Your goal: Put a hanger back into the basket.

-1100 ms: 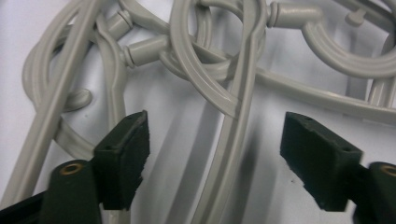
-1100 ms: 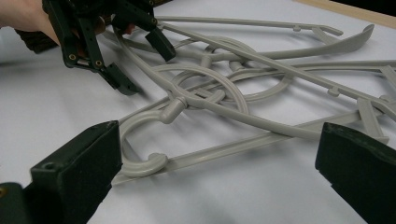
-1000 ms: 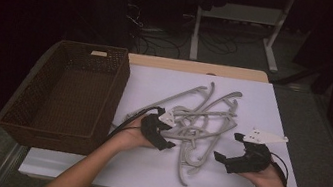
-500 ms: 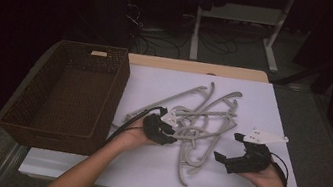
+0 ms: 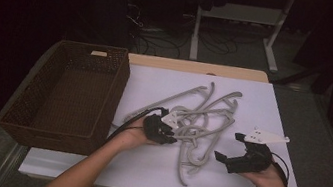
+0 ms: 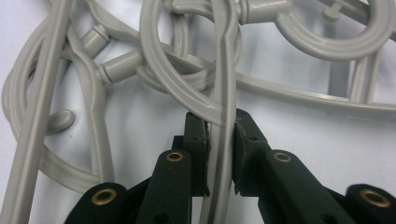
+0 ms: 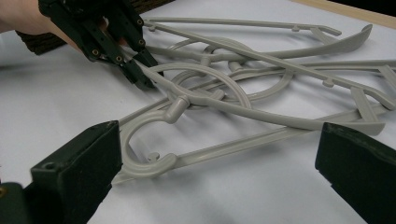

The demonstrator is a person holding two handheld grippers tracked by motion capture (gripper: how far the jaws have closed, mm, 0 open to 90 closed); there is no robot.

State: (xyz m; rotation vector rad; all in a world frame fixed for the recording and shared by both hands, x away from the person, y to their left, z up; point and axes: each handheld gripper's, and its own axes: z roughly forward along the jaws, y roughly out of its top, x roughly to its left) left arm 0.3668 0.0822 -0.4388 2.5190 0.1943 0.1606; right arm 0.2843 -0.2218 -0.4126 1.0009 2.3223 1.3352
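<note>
Desk (image 5: pixel 142 170) carried a wicker basket (image 5: pixel 71 91) at left, white tag on its far rim, writing unreadable. Grey hangers (image 5: pixel 202 124) lay tangled mid-desk, no markings legible. Left tool (image 5: pixel 172 136) had just been closing, pads clenched on one hanger bar (image 6: pixel 223 140). Right tool (image 5: pixel 229 148) stood released, apart from hangers.

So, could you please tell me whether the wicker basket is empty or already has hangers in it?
Empty. The high view shows the basket's bare woven floor, while the grey hangers lie tangled on the white table beside it.
</note>
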